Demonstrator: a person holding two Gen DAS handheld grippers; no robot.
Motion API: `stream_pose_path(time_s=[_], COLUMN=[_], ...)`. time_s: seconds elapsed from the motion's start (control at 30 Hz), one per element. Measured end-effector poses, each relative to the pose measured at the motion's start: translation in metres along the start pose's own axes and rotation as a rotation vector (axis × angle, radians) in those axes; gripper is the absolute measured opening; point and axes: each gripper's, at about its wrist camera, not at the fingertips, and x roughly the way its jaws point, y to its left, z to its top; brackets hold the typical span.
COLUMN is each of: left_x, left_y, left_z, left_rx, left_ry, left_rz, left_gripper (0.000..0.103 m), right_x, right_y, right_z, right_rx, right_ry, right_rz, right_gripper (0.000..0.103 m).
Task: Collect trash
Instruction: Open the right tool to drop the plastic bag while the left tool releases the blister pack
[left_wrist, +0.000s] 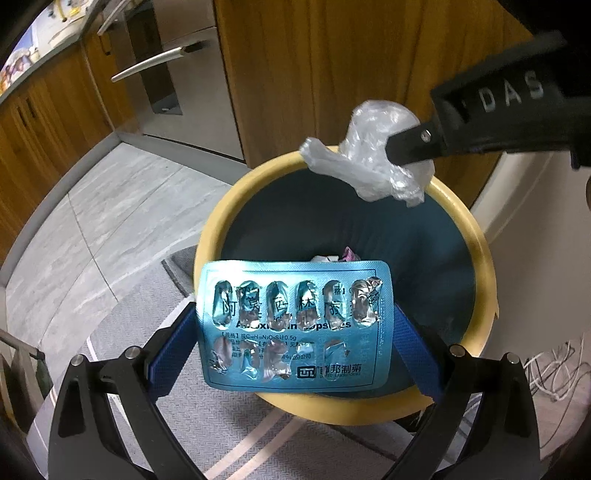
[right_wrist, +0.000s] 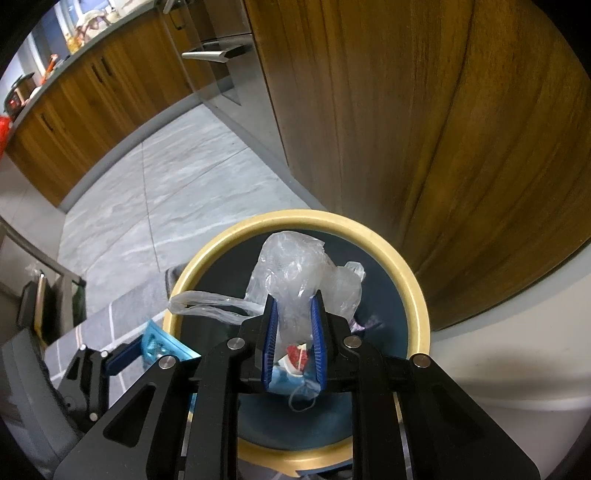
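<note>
The left gripper (left_wrist: 295, 332) holds a light-blue foil blister pack w/ emptied pill pockets (left_wrist: 295, 325) between its blue pads, jaws closed on its two side edges, just above the near rim of the round bin w/ yellow rim and dark-blue liner (left_wrist: 480, 251). The right gripper (right_wrist: 294, 332) is narrow, clamped on a crumpled clear plastic bag (right_wrist: 299, 273), which hangs over the bin's opening. Some trash, incl. a blue face mask (right_wrist: 291, 380), lies at the bin's bottom; the bin stands on a grey striped rug (left_wrist: 229, 435) near a wooden cabinet (right_wrist: 406, 110).
</note>
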Motion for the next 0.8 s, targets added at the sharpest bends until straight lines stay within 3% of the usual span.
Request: stream_pose_path(time_s=[0.23,0.3,0.37,0.57,0.7,0.8], left_x=[-0.002,-0.003,-0.004,-0.005,-0.007,-0.011], left_y=[0.006,0.006,0.007,0.01,0.017,0.024], left_z=[0.001,0.0,0.0,0.0,0.0,0.001], left_rx=[-0.034,-0.03,-0.031,-0.038,-0.05,-0.053], left_ry=[-0.021,-0.03,-0.032,-0.027,-0.042,-0.06], left_rz=[0.002,0.008,0.014,0.01,-0.011,-0.031], left_gripper=[0.097,0.097,0.097,0.097,0.097,0.097], right_x=[0.001,0.001,0.001,0.0,0.004,0.005], right_y=[-0.001,-0.003,-0.004,-0.005,-0.001,0.007], right_z=[0.001,0.001,0.001,-0.001,-0.004,-0.006], right_rx=[0.001,0.005,0.02,0.035,0.031,0.002], right_ry=[0.004,0.007,0.01,0.013,0.07,0.088], right_rz=[0.001,0.001,-0.004,0.036,0.158,0.2], right_gripper=[0.02,0.026,0.045,0.068,0.074,0.074])
